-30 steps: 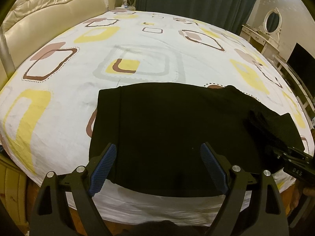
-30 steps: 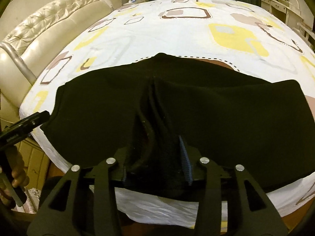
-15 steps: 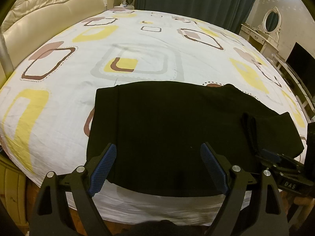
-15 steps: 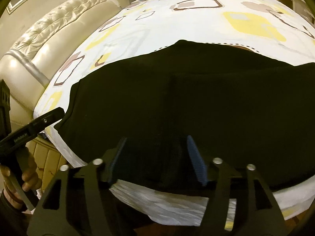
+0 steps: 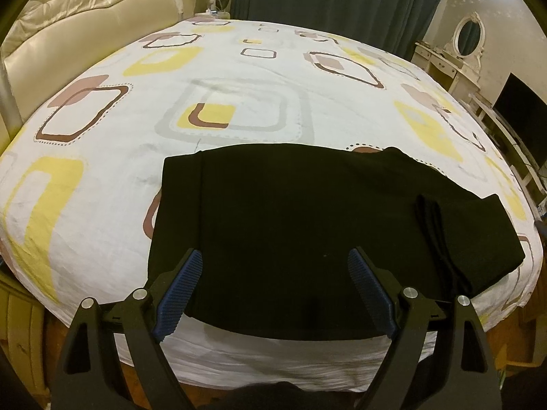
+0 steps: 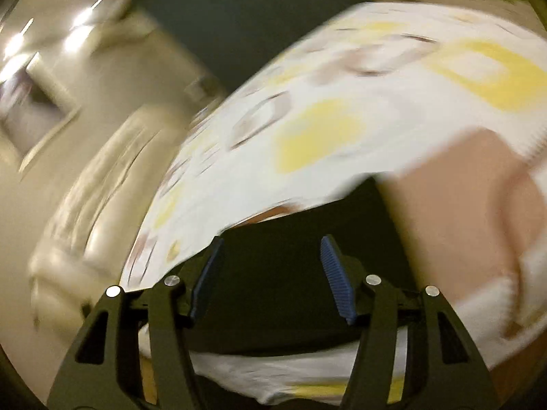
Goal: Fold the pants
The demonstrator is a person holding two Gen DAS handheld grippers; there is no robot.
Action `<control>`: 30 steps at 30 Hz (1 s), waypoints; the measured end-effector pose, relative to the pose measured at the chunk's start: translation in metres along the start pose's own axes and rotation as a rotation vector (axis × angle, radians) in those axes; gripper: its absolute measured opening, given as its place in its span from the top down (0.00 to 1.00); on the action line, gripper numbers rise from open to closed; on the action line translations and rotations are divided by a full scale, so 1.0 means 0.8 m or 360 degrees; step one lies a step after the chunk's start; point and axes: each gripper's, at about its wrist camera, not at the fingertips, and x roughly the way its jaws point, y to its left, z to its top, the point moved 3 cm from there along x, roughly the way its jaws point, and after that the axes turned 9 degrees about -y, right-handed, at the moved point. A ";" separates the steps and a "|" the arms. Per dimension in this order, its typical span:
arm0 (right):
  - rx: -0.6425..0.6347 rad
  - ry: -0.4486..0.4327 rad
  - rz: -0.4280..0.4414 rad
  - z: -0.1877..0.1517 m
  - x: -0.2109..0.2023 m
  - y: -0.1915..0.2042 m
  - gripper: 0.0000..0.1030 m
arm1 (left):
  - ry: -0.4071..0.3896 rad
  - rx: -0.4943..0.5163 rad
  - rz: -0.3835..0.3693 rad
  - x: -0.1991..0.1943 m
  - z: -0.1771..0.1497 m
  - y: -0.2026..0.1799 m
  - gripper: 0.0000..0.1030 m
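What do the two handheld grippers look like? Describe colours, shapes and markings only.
Both match. The left gripper has matte black angular fingers with triangular cut-outs, silver round bolt heads and blue ribbed pads. The right gripper shows the same black frame, silver bolts and blue ribbed pads. No cables or markings are visible.

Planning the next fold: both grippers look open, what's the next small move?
Probably bring the left gripper down onto the near left edge of the black pants and close. The pants lie flat on the bed sheet; both grippers are open, and the right gripper view is motion-blurred.
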 end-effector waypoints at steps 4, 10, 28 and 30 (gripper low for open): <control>0.0337 0.0171 -0.0038 -0.030 0.023 -0.087 0.44 | 0.0006 0.0018 0.0002 0.000 -0.002 -0.002 0.16; 0.0261 0.0289 -0.0083 -0.048 0.055 -0.100 0.74 | 0.0000 0.0007 -0.0001 -0.002 -0.001 -0.001 0.16; 0.0216 0.0256 0.0079 0.030 0.077 -0.082 0.59 | 0.0025 -0.0030 -0.0020 0.005 -0.002 0.004 0.16; 0.0212 0.0268 0.0041 0.041 0.100 -0.082 0.59 | 0.0031 -0.0033 -0.0018 0.005 -0.002 0.005 0.16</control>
